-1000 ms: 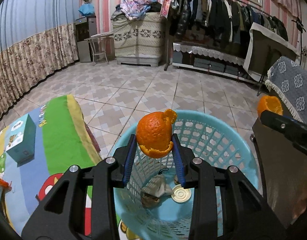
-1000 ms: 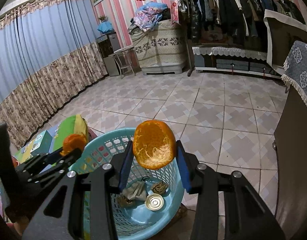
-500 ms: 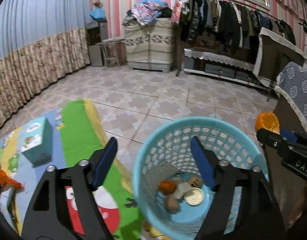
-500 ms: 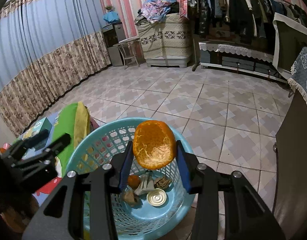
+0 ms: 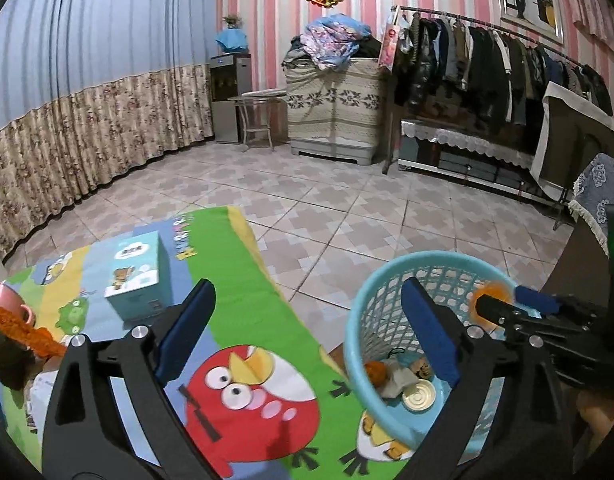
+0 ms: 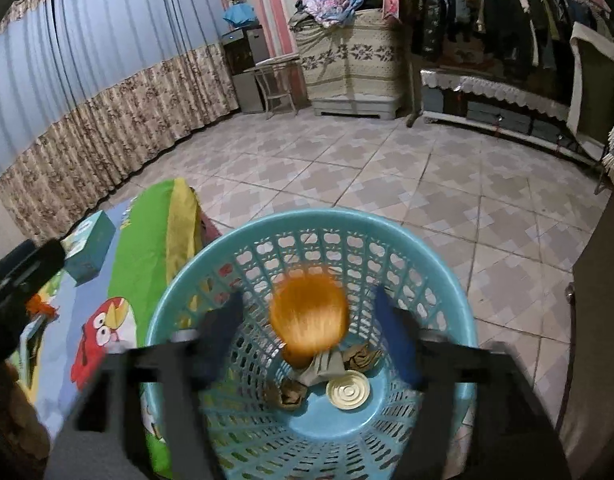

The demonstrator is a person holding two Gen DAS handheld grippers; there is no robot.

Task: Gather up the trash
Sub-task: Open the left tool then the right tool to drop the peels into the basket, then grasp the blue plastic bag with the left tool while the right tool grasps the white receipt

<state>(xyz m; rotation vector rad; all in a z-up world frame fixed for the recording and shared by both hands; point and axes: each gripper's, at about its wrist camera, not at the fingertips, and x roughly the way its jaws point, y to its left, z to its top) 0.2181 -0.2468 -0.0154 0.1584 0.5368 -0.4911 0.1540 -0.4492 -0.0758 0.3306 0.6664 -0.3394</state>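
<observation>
A light blue plastic basket [image 6: 315, 216] stands on the tiled floor beside the mat. It holds an orange peel [image 5: 375, 370], crumpled paper and a can lid [image 6: 347, 390]. My right gripper [image 6: 307, 300] hangs over the basket with its jaws opening. A second orange peel [image 6: 309, 320], blurred, is loose between them, with a gap on each side. My left gripper [image 5: 309, 332] is over the cartoon mat [image 5: 243, 308], left of the basket [image 5: 387, 280]. Its jaws are opening wide and hold nothing. The right gripper [image 5: 503, 304] shows at the basket's far rim.
A teal tissue box [image 5: 139, 280] sits on the mat. At the far left are a pink cup [image 5: 3, 296] and an orange scrap [image 5: 23, 328]. A dark cabinet [image 6: 603, 300] stands right of the basket. Open tiled floor [image 5: 347, 208] lies beyond, with a clothes rack at the back.
The left gripper opened, its peel now lies in the basket, and it swung left over the mat. The right gripper moved over the basket and opened; its peel is coming free.
</observation>
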